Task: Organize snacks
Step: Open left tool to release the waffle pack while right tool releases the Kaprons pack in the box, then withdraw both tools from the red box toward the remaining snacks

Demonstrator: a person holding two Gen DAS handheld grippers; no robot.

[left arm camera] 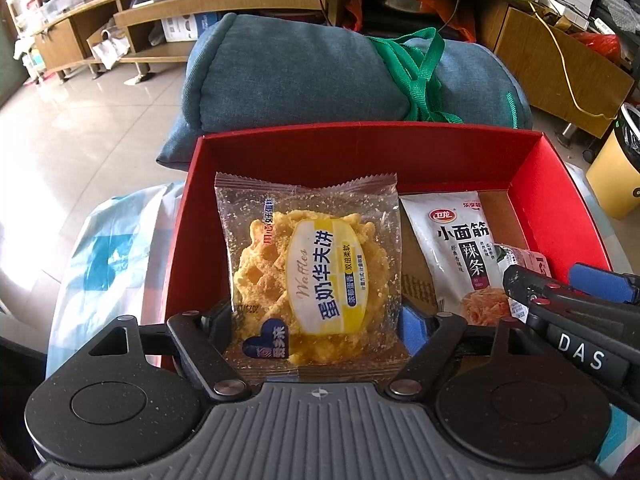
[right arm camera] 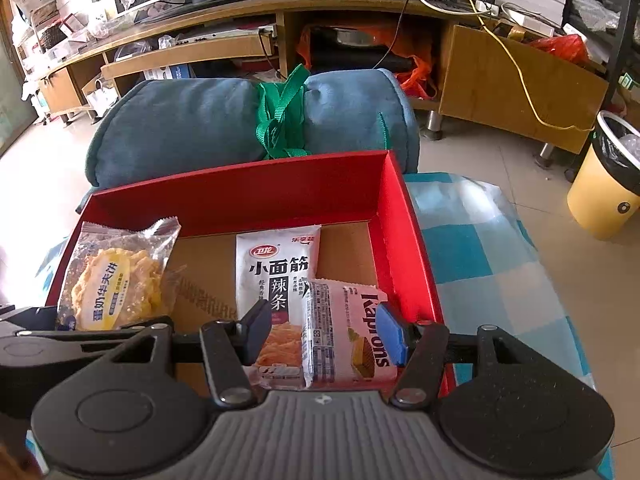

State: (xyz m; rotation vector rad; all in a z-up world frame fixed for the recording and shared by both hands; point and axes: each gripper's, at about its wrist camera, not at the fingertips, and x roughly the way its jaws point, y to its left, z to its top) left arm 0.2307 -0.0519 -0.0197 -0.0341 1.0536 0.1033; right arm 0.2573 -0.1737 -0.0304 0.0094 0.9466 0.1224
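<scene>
A red box [left arm camera: 560, 184] [right arm camera: 400, 208] with a cardboard floor stands in front of me. My left gripper [left arm camera: 316, 324] is shut on a clear waffle packet [left arm camera: 316, 268], held over the box's left part; the packet also shows in the right wrist view [right arm camera: 116, 280]. A white spicy-strip packet [left arm camera: 464, 248] [right arm camera: 276, 272] lies flat in the box. My right gripper [right arm camera: 324, 334] holds a pink Kaprons wafer packet [right arm camera: 344, 336] between its fingers, over the box's near right part. The right gripper [left arm camera: 560, 280] also shows in the left wrist view.
A rolled blue cushion [left arm camera: 304, 68] [right arm camera: 192, 120] tied with green straps lies just behind the box. A blue-and-white checked cloth [right arm camera: 480, 248] covers the surface under the box. A yellow bin [right arm camera: 604, 184] stands on the floor at the right. A wooden TV stand [right arm camera: 500, 68] runs along the back.
</scene>
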